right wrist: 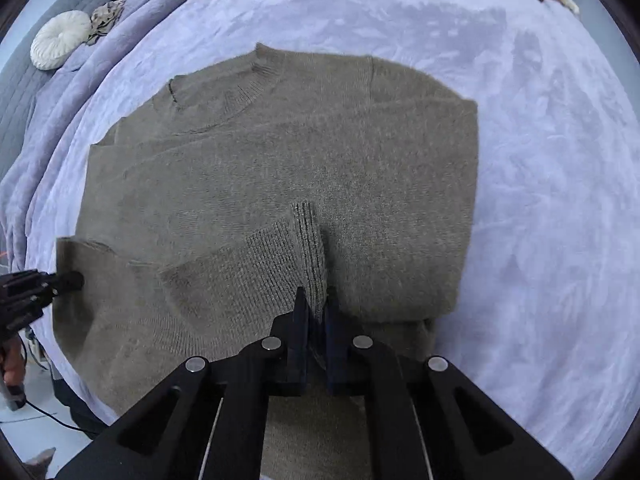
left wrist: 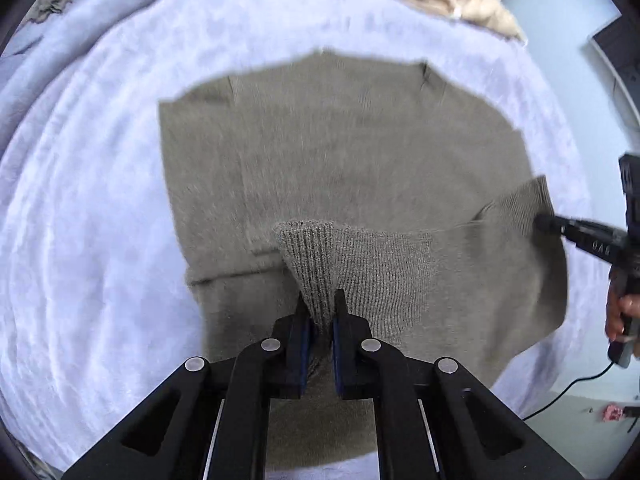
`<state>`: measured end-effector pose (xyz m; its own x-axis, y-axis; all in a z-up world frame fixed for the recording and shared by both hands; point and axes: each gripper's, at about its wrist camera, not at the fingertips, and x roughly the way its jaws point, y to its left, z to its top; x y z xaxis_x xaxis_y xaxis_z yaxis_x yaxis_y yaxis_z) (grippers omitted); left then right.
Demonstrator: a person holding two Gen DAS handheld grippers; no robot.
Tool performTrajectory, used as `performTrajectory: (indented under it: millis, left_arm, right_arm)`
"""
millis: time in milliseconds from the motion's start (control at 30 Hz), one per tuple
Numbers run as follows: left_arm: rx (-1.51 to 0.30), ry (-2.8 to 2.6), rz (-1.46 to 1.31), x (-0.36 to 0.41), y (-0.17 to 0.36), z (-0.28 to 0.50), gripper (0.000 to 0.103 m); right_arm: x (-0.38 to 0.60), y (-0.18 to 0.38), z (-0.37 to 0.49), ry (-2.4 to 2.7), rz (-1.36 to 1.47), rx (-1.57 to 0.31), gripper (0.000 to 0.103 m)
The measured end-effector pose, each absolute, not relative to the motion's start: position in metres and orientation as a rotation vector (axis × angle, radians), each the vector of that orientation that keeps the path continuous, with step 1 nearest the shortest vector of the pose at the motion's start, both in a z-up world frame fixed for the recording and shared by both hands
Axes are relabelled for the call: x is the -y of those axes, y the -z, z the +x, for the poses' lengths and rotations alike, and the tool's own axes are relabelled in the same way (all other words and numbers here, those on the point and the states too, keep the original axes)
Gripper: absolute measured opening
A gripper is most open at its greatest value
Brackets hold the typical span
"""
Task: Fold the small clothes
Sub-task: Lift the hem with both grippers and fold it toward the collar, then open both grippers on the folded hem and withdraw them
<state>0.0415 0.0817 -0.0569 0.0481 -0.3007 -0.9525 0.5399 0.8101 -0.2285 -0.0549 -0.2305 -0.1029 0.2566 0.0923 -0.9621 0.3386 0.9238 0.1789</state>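
Left gripper [left wrist: 320,300]: jaws clamped on ribbed hem of olive sweater [left wrist: 340,152]. Right gripper [right wrist: 318,300]: jaws clamped on same hem. Sweater flat on lavender blanket [right wrist: 540,160].

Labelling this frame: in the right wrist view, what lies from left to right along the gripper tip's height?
Left gripper → ribbed hem of the brown sweater → lavender blanket.

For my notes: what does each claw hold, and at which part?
Both hold the brown sweater by its ribbed bottom hem: the left claw and the right claw each pinch a raised fold of it.
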Motion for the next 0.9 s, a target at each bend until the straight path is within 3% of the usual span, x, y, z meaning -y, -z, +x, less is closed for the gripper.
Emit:
performTrajectory:
  millis: [167,300,600,733,800,900]
  left_arm:
    - [-1.219,0.665,0.164,-0.086,0.001,0.07,0.01]
    - [-1.128,0.643,0.226,-0.06,-0.002,0.106,0.01]
    - [-1.205,0.448,0.358,-0.016,0.098,0.168,0.011]
    - [-1.19,0.244,0.436,-0.032,0.111,0.183,0.016]
    - [-1.182,0.191,0.406,-0.051,0.1,0.187,0.016]
    - [-1.211,0.24,0.315,-0.075,0.081,0.185,0.016]
  right_arm:
    - [0.251,0.045,-0.05,0.206,0.343,-1.166,0.006]
    - [0.267,0.032,-0.012,0.228,0.308,-1.109,0.006]
    - [0.291,0.12,0.068,0.279,0.315,-1.227,0.006]
    - [0.311,0.146,0.068,0.303,0.448,-1.273,0.007]
    - [0.319,0.138,0.061,0.361,0.449,-1.28,0.036]
    - [0.323,0.117,0.04,0.4,0.447,-1.244,0.04]
